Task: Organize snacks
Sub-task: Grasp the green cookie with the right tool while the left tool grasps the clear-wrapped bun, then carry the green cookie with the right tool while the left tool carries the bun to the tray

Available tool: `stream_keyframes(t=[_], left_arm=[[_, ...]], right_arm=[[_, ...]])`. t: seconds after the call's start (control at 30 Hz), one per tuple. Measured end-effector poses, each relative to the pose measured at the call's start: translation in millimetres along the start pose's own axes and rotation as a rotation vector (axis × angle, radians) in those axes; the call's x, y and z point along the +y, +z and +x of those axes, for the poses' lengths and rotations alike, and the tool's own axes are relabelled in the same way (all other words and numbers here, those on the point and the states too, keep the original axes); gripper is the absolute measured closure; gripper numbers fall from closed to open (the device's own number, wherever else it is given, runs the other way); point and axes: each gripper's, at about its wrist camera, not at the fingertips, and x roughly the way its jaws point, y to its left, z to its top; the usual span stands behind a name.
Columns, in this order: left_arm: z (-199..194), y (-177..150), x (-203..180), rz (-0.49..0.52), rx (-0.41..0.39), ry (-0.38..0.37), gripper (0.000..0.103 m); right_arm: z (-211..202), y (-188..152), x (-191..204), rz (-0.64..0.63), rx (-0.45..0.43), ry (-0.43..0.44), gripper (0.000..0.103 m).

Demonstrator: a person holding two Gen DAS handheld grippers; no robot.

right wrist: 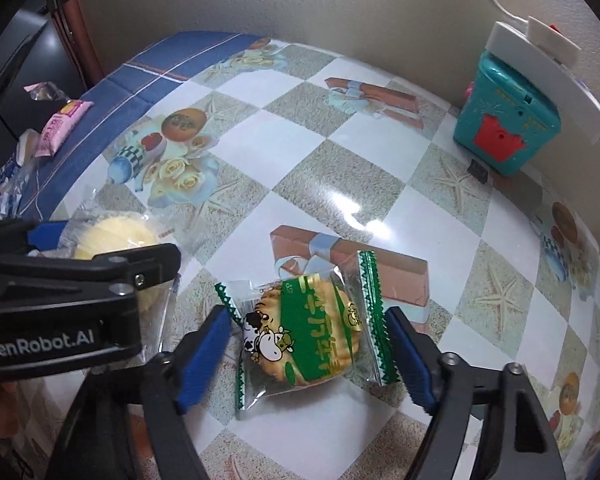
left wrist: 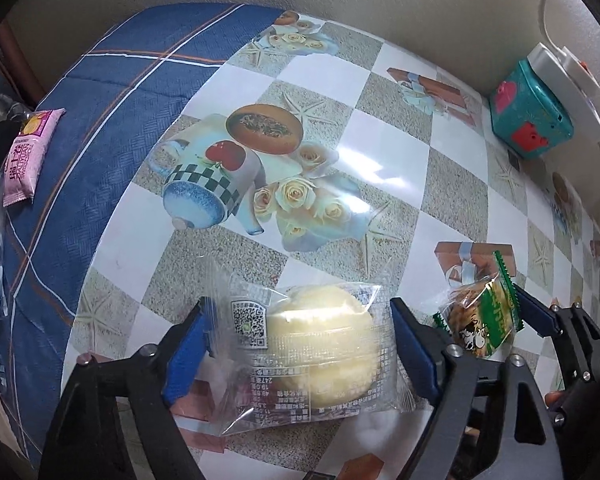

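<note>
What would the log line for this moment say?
left gripper: astride cream bun | right gripper: astride cow biscuit | both snacks on table

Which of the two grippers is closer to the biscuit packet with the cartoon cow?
The right. The right gripper has its blue fingers on either side of the biscuit packet, not yet pressing it. The left gripper is beside it, astride the pale round cake.

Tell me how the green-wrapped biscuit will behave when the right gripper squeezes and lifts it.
The biscuit looks thin and probably brittle, so a hard squeeze may crack it. Its glossy wrapper will likely crumple and slip against the fingers. It seems light and flat, unlikely to roll.
</note>
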Motion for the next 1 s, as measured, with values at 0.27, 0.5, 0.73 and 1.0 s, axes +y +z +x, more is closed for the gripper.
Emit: stream_keyframes(t=[0.27, 0.5, 0.73, 1.0], left_arm=[[-10.8, -19.3, 16.7, -0.069, -0.037, -0.008, 0.031], [-22.6, -42.2, 26.9, -0.125, -0.048, -0.017, 0.038], [-45.3, -62.5, 20.6, -0.154, -0.029, -0.034, 0.04], [-92.9, -79.8, -2.2, -0.134, -0.038, -0.032, 0.04]], right_arm=[[-11.2, -9.6, 7.7, -0.025, -0.023, -0.036, 0.037], [-22.7, -29.3, 11.3, -0.02, -0.033, -0.046, 0.04], [-46.0, -54.1, 4.3, 0.071, -0.053, -0.001, 0.042], [-96.7, -92.0, -2.8, 0.182, -0.096, 0.015, 0.042]])
